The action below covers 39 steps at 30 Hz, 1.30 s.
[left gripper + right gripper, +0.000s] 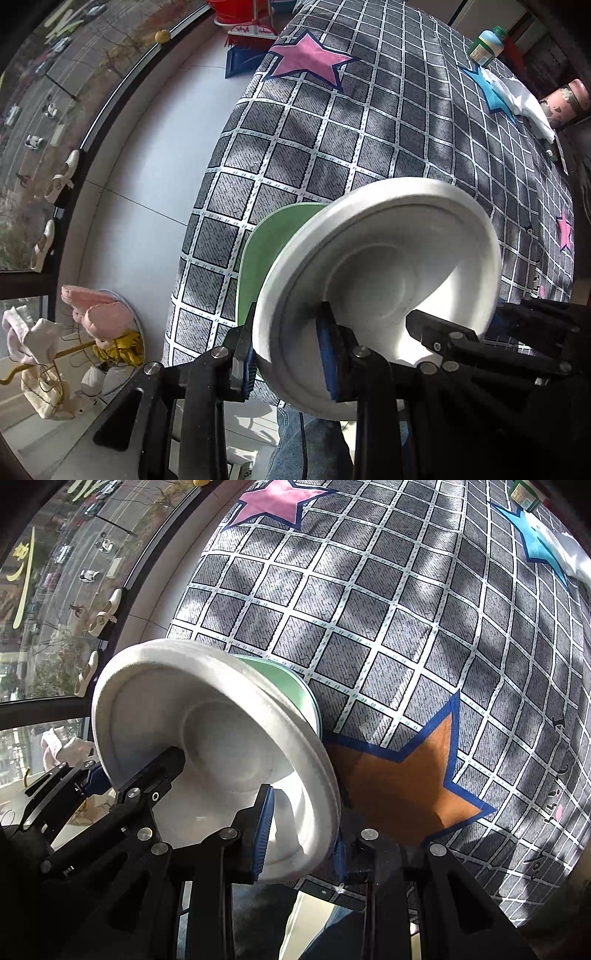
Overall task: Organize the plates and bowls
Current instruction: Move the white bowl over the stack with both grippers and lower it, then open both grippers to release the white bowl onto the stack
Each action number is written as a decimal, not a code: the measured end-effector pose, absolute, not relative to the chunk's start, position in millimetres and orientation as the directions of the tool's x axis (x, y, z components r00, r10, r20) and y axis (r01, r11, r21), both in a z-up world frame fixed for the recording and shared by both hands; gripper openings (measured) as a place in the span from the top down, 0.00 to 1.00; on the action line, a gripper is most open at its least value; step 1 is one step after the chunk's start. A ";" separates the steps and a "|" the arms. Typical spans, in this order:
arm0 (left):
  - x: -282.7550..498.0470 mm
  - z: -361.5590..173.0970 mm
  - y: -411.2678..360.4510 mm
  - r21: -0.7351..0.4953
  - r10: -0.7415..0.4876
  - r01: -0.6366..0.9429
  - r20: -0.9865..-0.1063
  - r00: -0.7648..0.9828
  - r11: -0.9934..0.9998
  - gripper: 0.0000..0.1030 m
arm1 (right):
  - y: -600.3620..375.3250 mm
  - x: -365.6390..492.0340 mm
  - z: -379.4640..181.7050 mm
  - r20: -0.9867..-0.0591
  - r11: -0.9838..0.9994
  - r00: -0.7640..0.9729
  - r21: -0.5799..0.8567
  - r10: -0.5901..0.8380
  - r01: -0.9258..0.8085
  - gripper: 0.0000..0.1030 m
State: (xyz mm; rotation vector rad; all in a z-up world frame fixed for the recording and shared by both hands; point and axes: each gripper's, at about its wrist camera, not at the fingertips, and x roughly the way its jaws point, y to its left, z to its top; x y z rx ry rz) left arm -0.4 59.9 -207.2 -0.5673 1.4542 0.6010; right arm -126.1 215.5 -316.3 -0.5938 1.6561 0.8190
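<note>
- The right gripper [301,834], black with blue ribbed pads, is clamped on the rim of a white moulded-pulp bowl [207,738].
- The left gripper [133,771] grips the opposite rim.
- A pale green plate [291,690] lies under the bowl.
- Below lies a grey checked tablecloth [388,627] with an orange star [402,790] near its front edge.

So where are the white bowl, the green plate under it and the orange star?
white bowl [369,280]: left wrist view, on its inner floor.
green plate [258,258]: left wrist view, on the part showing left of the bowl.
orange star [399,786]: right wrist view, on the star's middle, printed on the tablecloth.
</note>
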 end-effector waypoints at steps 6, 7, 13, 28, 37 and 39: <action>-11.0 -225.1 72.0 -0.009 0.006 -0.713 -1.000 0.018 0.701 0.70 | 248.7 -142.4 -338.9 -0.972 0.598 -0.234 0.191 0.006 -0.779 0.70; -11.6 -226.5 73.3 -0.009 0.007 -0.716 -1.000 0.019 0.698 0.70 | 254.2 -143.8 -341.9 -0.973 0.593 -0.231 0.188 0.003 -0.783 0.70; -12.2 -226.9 76.1 0.037 0.051 -0.705 -0.999 -0.002 0.708 0.56 | 261.4 -148.7 -333.4 -0.984 0.561 -0.177 0.138 -0.015 -0.816 0.69; -12.8 -218.2 79.1 0.049 0.072 -0.694 -0.997 0.005 0.718 0.00 | 203.4 -111.9 -283.6 -0.988 0.616 -0.141 0.148 0.060 -0.774 0.20; 7.6 -207.8 59.5 0.029 0.069 -0.636 -0.997 0.038 0.771 0.00 | 175.8 -99.1 -270.8 -0.981 0.657 -0.158 0.192 0.111 -0.729 0.00; 10.8 -205.3 57.2 0.029 0.071 -0.631 -0.997 0.042 0.775 0.00 | 170.3 -96.1 -268.6 -0.981 0.664 -0.158 0.193 0.113 -0.722 0.00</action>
